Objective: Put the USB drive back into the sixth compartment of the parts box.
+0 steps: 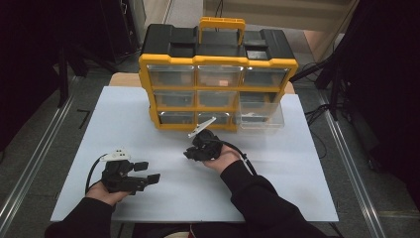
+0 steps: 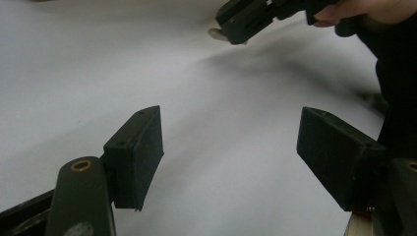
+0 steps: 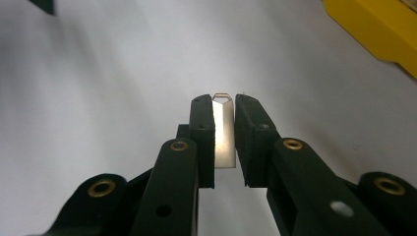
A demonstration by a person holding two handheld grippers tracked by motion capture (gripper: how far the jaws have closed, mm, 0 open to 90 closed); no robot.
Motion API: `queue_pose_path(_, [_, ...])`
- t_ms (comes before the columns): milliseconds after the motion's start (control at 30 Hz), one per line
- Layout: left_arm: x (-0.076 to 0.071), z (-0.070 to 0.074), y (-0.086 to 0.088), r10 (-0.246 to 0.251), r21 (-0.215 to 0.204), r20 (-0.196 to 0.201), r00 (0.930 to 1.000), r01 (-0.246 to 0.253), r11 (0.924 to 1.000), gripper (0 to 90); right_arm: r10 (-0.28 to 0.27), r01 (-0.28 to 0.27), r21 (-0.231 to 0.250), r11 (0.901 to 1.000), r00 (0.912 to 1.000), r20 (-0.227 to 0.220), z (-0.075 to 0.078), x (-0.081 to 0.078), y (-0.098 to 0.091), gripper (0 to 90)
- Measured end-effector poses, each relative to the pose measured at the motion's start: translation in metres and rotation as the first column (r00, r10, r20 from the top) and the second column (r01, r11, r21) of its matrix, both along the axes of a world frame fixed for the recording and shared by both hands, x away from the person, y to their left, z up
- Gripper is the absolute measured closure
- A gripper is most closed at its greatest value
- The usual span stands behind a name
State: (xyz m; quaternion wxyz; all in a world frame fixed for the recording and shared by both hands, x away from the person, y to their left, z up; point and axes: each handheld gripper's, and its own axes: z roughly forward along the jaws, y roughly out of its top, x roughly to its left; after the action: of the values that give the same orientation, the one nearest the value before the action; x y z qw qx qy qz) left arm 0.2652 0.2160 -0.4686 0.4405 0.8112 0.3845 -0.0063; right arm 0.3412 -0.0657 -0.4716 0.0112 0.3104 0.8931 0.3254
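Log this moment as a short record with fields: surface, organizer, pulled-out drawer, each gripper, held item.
surface: white table
organizer: yellow-and-black drawer cabinet, far side, handle up
pulled-out drawer: clear drawer, bottom right
left gripper: open, holding nothing, above table
right gripper: shut on small metal piece
held item: small metal piece, flat, silvery, between the jaws

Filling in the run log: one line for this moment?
left gripper: open, empty | right gripper: shut on small metal piece | drawer organizer: one clear drawer pulled out

Bare white table (image 1: pixel 163 106) surrounds both hands; the yellow organizer (image 1: pixel 218 82) blocks the far side.
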Motion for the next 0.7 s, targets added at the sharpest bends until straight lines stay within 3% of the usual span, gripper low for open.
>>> queue_pose_path(400, [0.000, 0.000, -0.002, -0.001, -0.001, 0.005, 1.0000, 0.001, 1.0000, 26.8, 0.022, -0.020, 0.036, 0.9992, 0.9984, -0.052, 0.029, -0.010, -0.010, 76.3])
queue_pose_path(700, [0.000, 0.000, -0.002, -0.005, -0.005, 0.003, 1.0000, 0.005, 1.0000, 26.8, 0.023, -0.020, 0.036, 0.9992, 0.9959, -0.087, 0.042, -0.013, -0.017, 76.3])
